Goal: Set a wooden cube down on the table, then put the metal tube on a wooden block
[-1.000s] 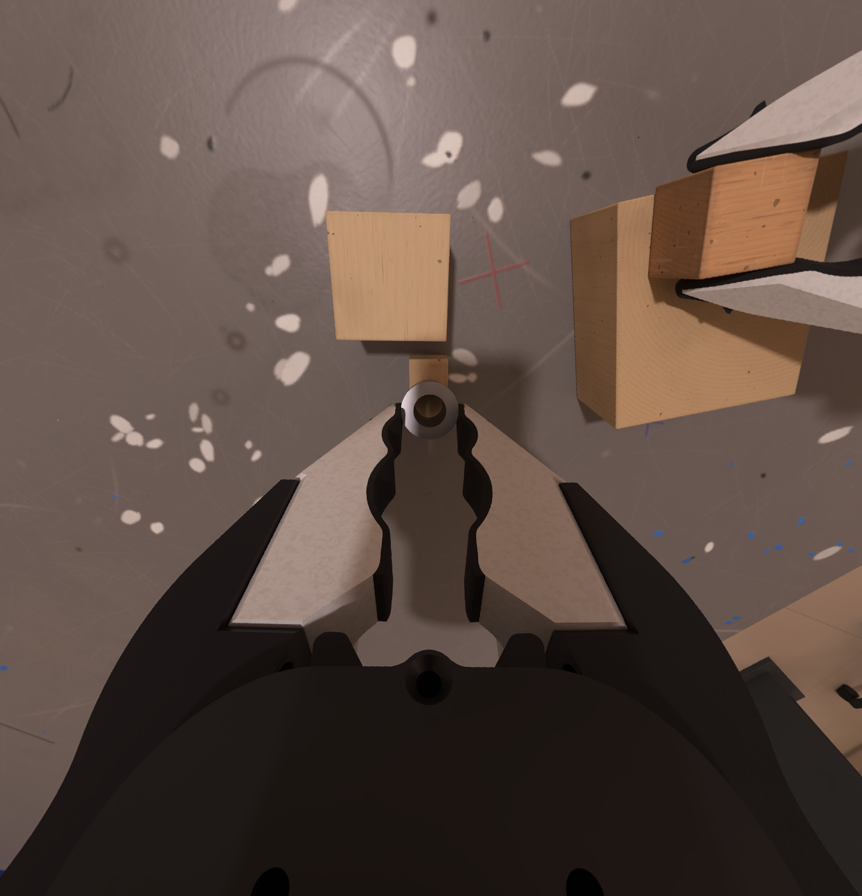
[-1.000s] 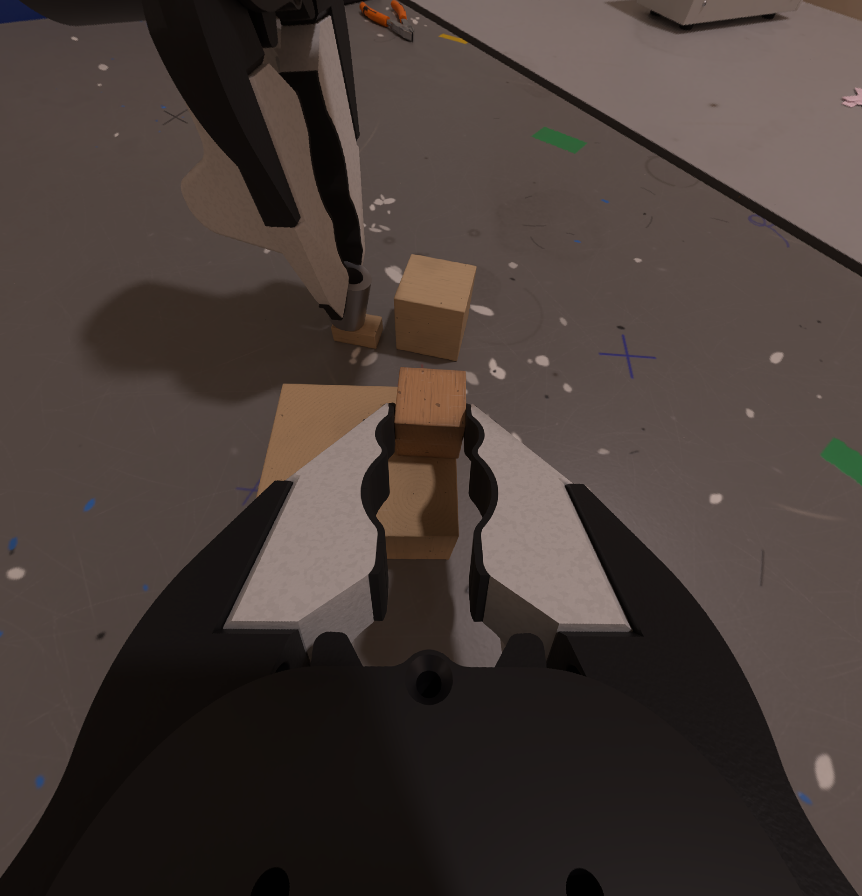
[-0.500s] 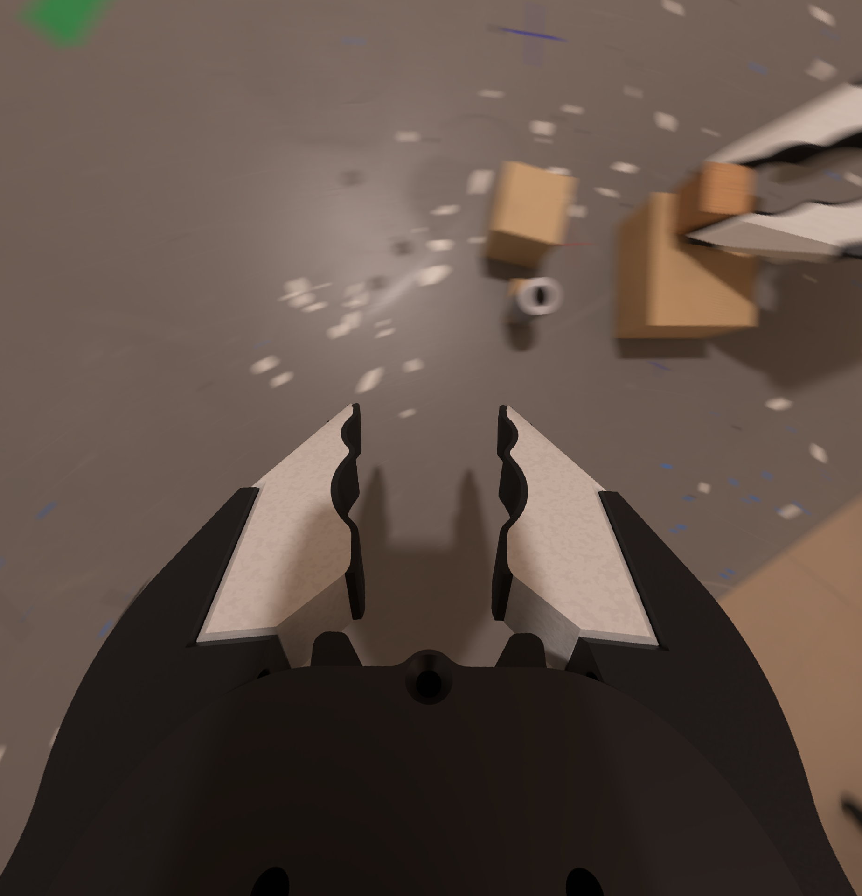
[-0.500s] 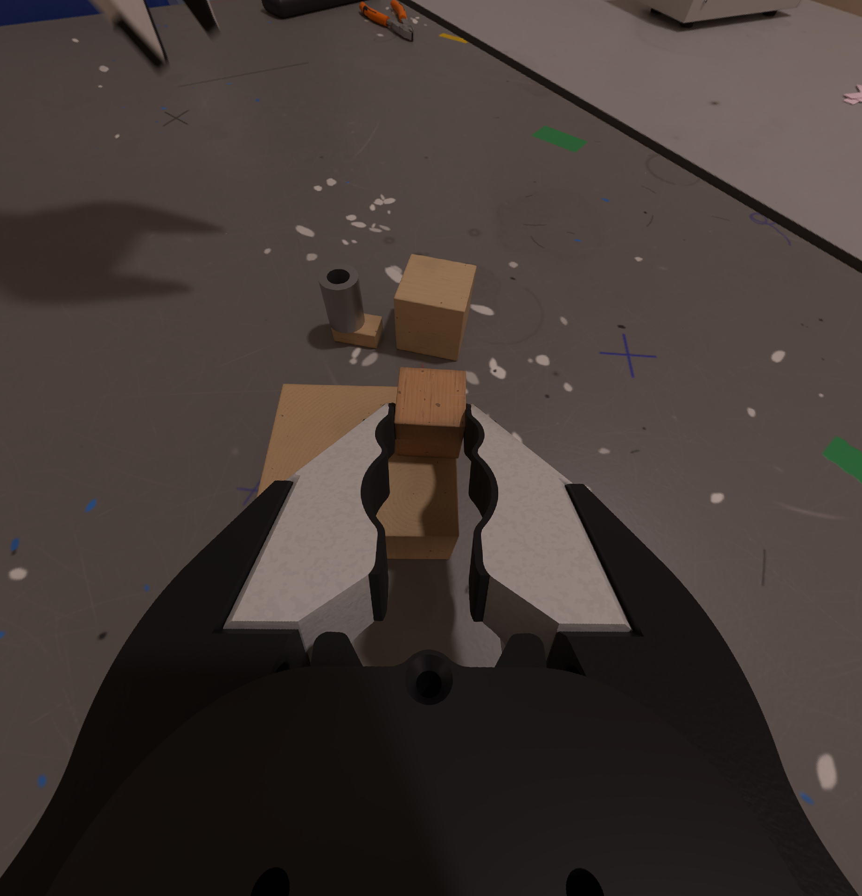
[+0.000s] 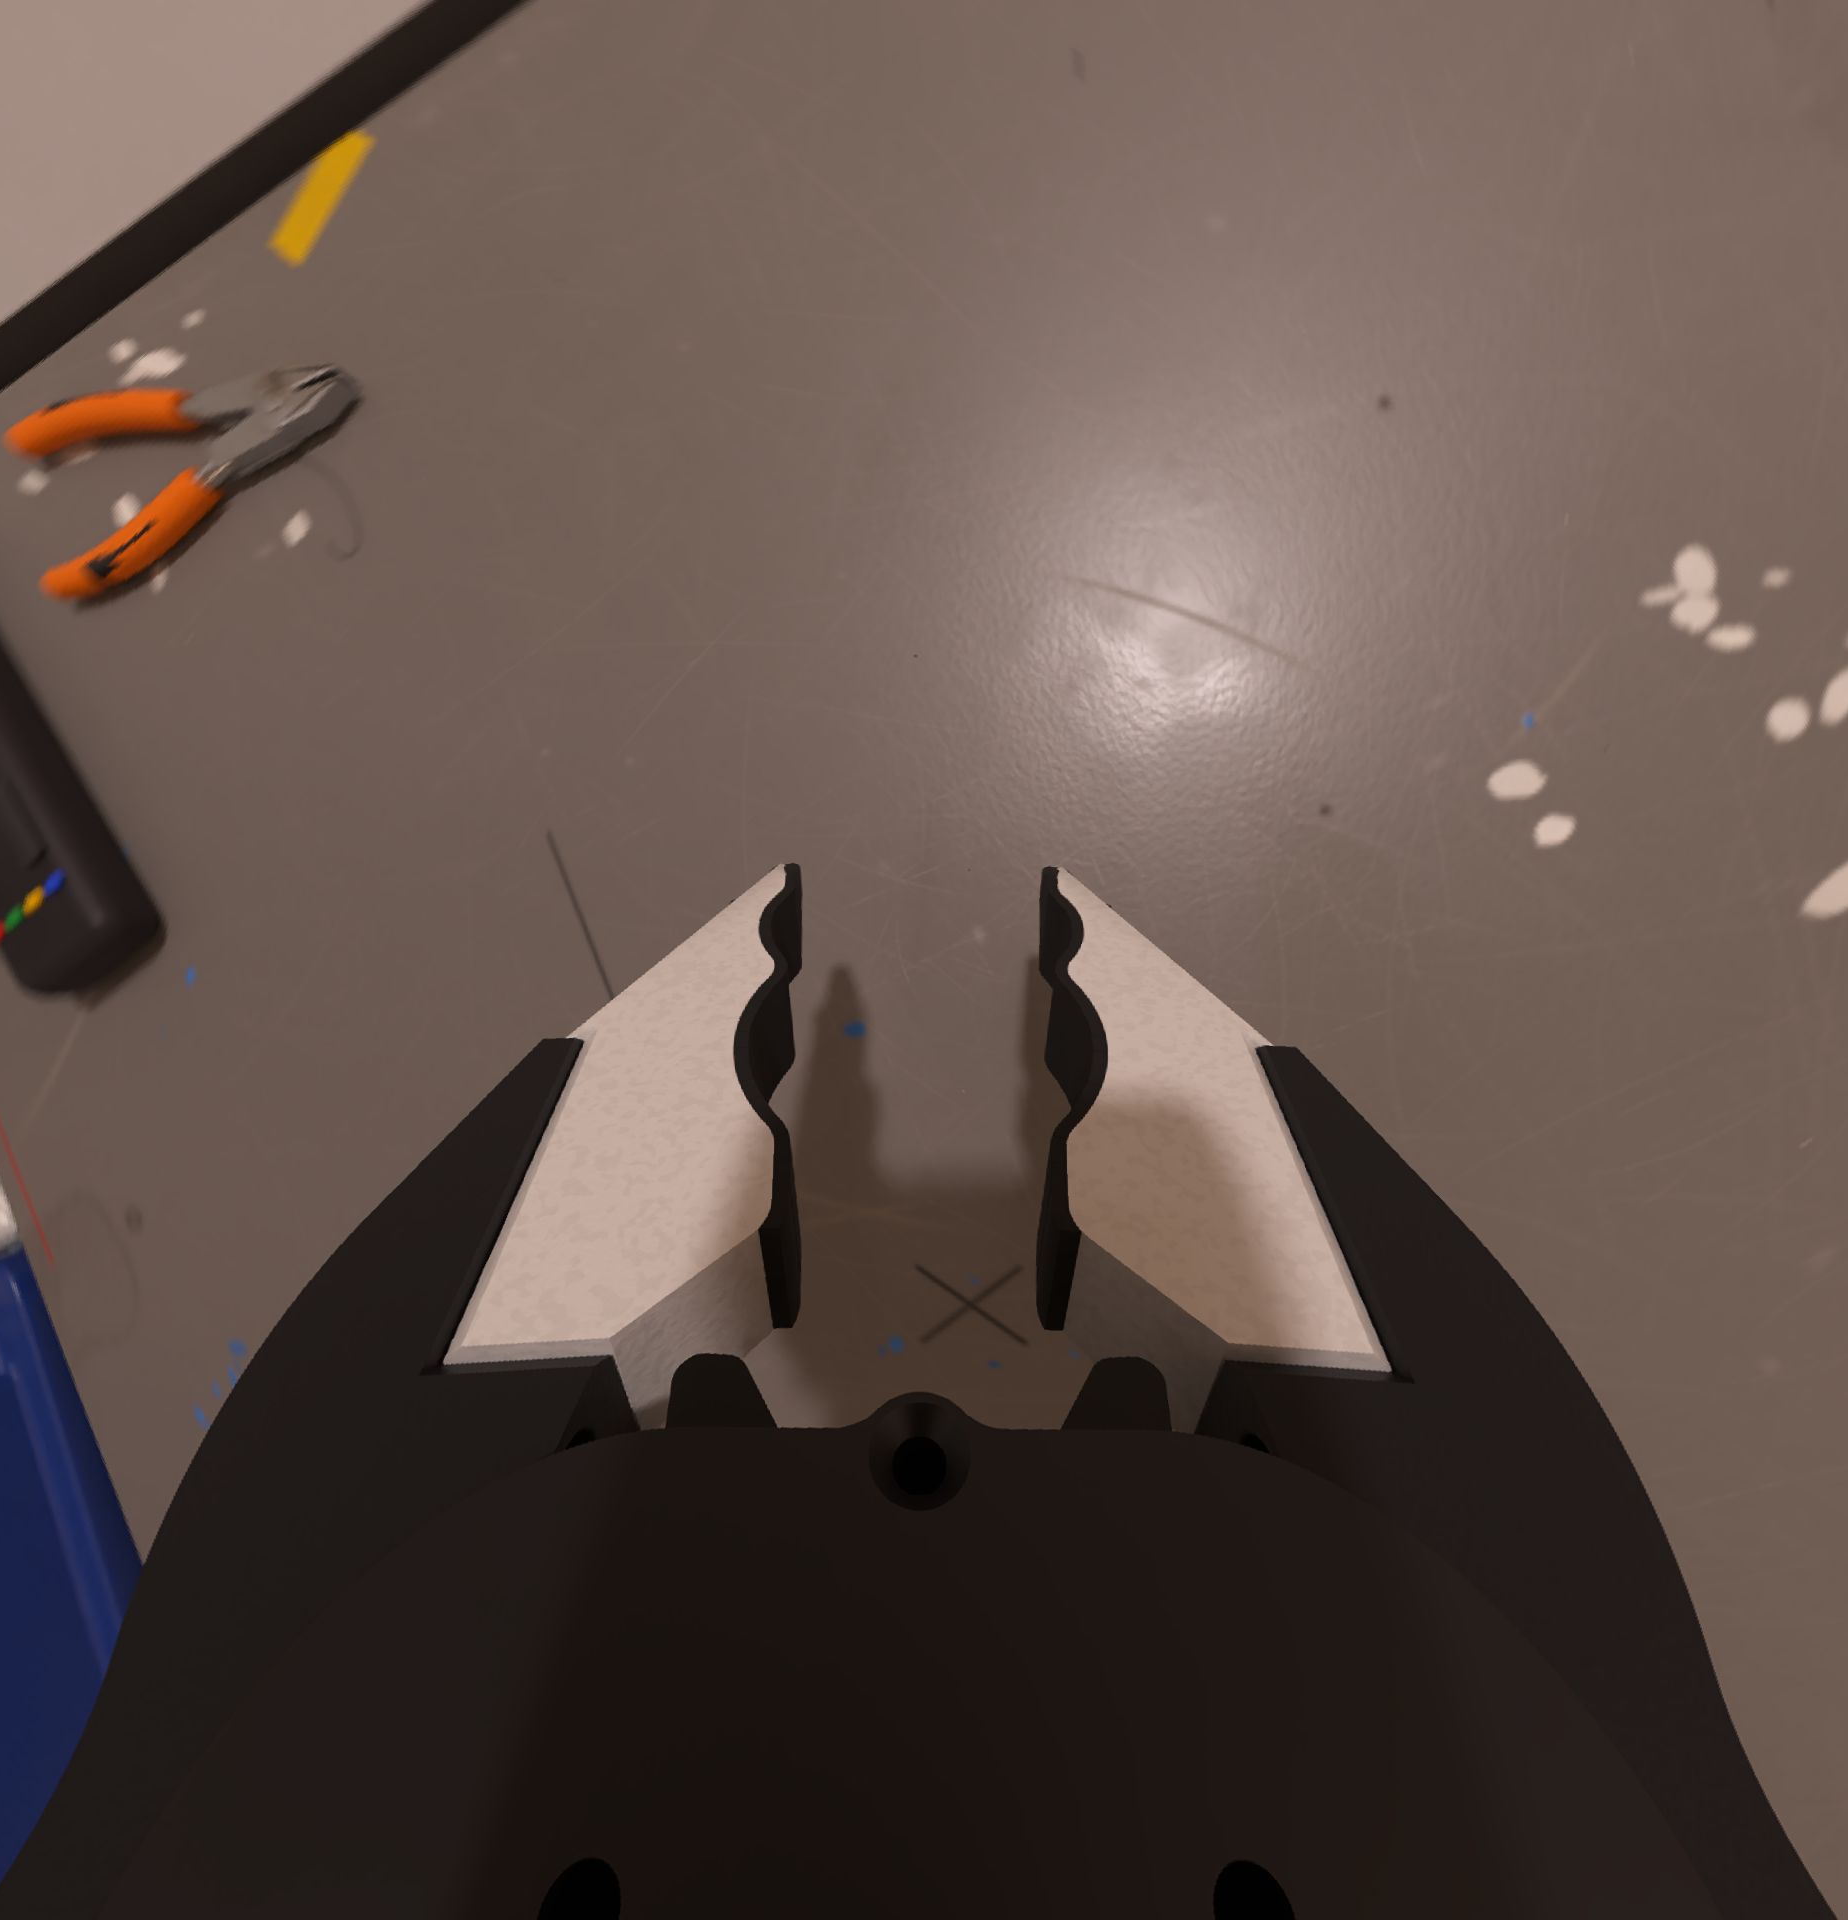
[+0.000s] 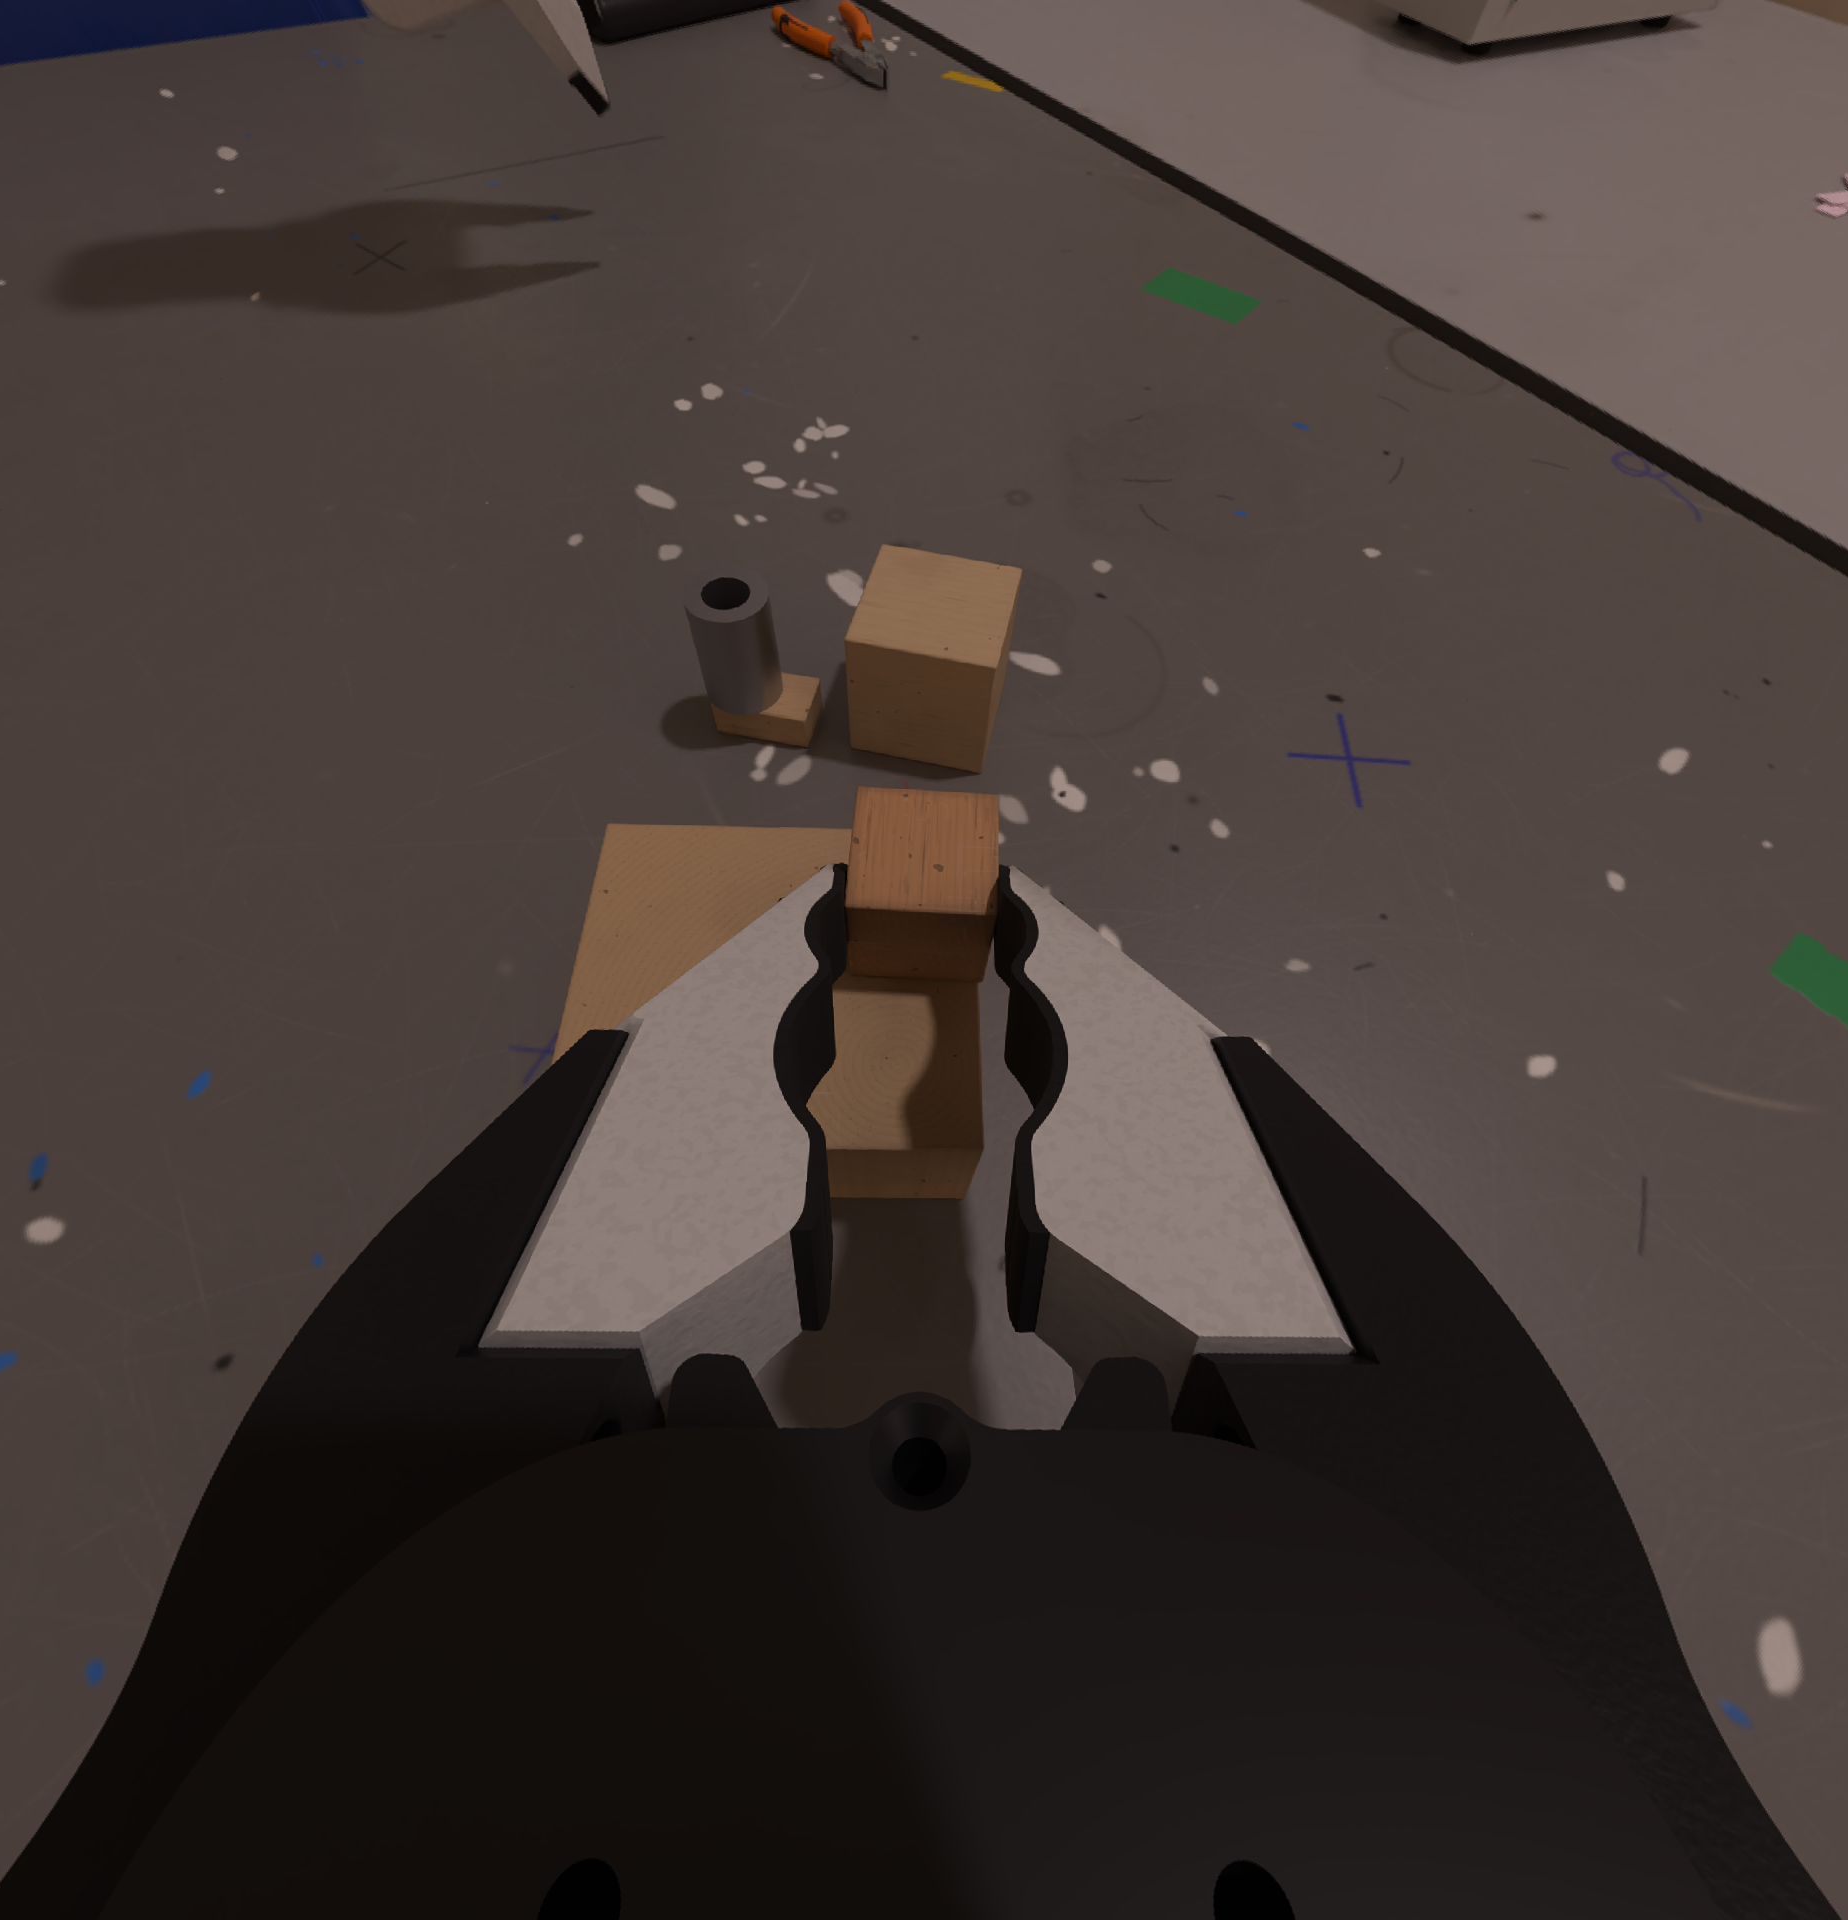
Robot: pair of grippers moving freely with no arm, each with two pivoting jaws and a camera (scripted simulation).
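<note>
In the right wrist view, my right gripper (image 6: pixel 920 883) is shut on a small wooden cube (image 6: pixel 925 847) and holds it above a large flat wooden block (image 6: pixel 691 914). Beyond it, the grey metal tube (image 6: pixel 735 644) stands upright on a small flat wooden block (image 6: pixel 785 712). A taller wooden cube (image 6: pixel 930 665) stands just right of them. My left gripper (image 5: pixel 918 883) is open and empty over bare table, far from the blocks. One of its fingertips (image 6: pixel 577 62) shows at the top of the right wrist view.
Orange-handled pliers (image 5: pixel 172 468) lie near the table's black edge (image 5: pixel 224 177), also in the right wrist view (image 6: pixel 837 42). A black device (image 5: pixel 37 852) and a blue bin (image 5: pixel 26 1507) sit at the left. Green tape patches (image 6: pixel 1200 294) mark the table.
My left gripper let go of the tube onto the small flat block, opened, and drew back far to the left. My right gripper has stayed still with its cube.
</note>
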